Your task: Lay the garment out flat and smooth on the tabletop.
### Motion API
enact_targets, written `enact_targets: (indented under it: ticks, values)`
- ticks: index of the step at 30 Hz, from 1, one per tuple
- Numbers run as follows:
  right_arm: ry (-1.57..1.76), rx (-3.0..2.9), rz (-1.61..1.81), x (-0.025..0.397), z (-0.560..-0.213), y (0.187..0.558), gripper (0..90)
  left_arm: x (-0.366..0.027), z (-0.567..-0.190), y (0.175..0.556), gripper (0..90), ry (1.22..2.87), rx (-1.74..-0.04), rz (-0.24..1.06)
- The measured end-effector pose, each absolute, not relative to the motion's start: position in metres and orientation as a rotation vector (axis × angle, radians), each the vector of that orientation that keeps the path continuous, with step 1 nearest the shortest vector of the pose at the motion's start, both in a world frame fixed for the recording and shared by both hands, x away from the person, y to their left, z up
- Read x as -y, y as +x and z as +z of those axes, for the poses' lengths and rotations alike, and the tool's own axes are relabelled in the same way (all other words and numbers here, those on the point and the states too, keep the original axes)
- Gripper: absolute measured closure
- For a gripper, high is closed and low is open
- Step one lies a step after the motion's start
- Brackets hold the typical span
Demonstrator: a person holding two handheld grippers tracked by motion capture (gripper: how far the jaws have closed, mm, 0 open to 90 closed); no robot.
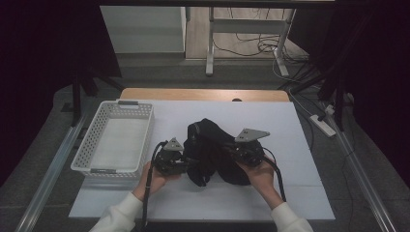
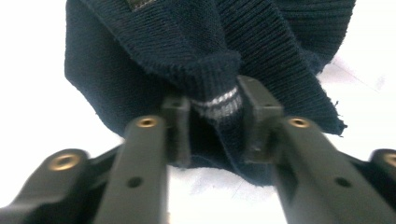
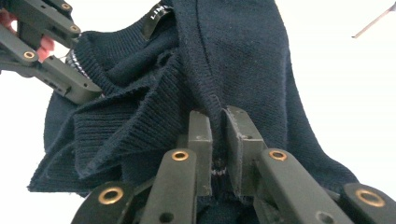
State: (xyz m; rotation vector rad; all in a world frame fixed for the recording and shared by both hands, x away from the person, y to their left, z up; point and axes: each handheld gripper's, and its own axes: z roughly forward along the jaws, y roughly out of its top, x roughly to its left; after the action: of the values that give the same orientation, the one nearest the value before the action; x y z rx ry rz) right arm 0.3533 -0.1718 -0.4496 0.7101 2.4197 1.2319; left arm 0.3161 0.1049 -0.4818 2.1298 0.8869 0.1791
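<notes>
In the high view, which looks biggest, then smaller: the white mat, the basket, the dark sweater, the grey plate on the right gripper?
1. White mat
2. Basket and sweater: look about alike, too close to rank.
3. Grey plate on the right gripper: smallest.

a white board [image 1: 300,145] covers a wooden table [image 1: 203,94] standing on grey floor [image 1: 43,193]. black curtains [image 1: 43,48] hang at both sides. beyond the table stand a white desk frame [image 1: 246,26] and a pale cabinet [image 1: 142,29], with loose cables [image 1: 256,46] and a power strip [image 1: 323,124] on the floor.
</notes>
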Motion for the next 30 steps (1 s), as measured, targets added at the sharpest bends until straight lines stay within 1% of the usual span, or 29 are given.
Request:
enact_targets:
  ticks: [2,6,15,22,30]
  values:
    - [0.707,-2.407,1.234,0.174,-0.447,0.352,81.2,-0.106,-0.481,0.316,75.2,2.127,-0.882,0.179]
    - [0.718,-2.358,1.260,0.184,-0.439,0.351,81.4,-0.111,-0.475,0.316,77.8,2.114,-0.876,0.201]
    - [0.785,-2.239,1.325,0.215,-0.422,0.351,81.7,-0.131,-0.453,0.313,78.5,2.059,-0.873,0.279]
    - [0.793,-2.193,1.340,0.223,-0.414,0.350,81.6,-0.147,-0.443,0.313,78.5,2.014,-0.896,0.304]
    - [0.801,-2.163,1.356,0.230,-0.411,0.350,81.6,-0.152,-0.439,0.312,78.5,1.995,-0.895,0.321]
